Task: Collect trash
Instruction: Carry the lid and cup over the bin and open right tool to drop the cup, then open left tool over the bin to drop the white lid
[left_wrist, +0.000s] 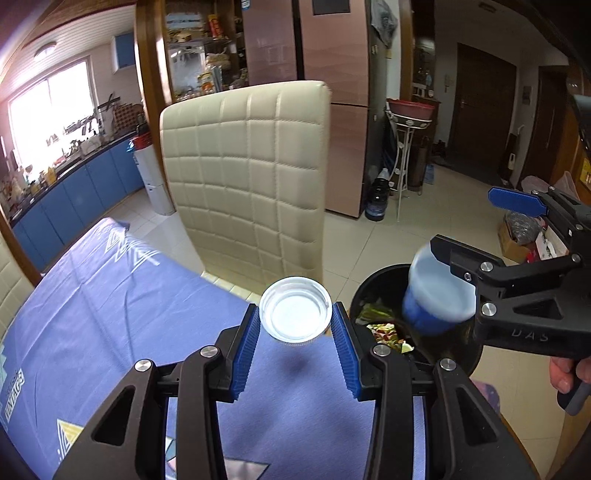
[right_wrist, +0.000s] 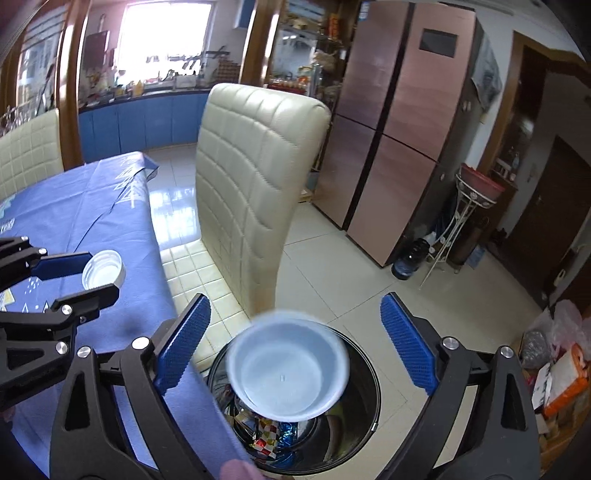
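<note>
The left gripper (left_wrist: 295, 325) holds a lid (left_wrist: 295, 314) in nearly closed jaws above the surface (left_wrist: 92, 295), while the right gripper (right_wrist: 295, 343), jaws wide open, drops a cup (right_wrist: 288, 369) over the bin (right_wrist: 365, 413); next, I judge, the lid must follow.

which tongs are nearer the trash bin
Right. The right tongs hang open directly over the trash bin, a plastic cup dropping in; the left tongs are beside it, over the table.
</note>
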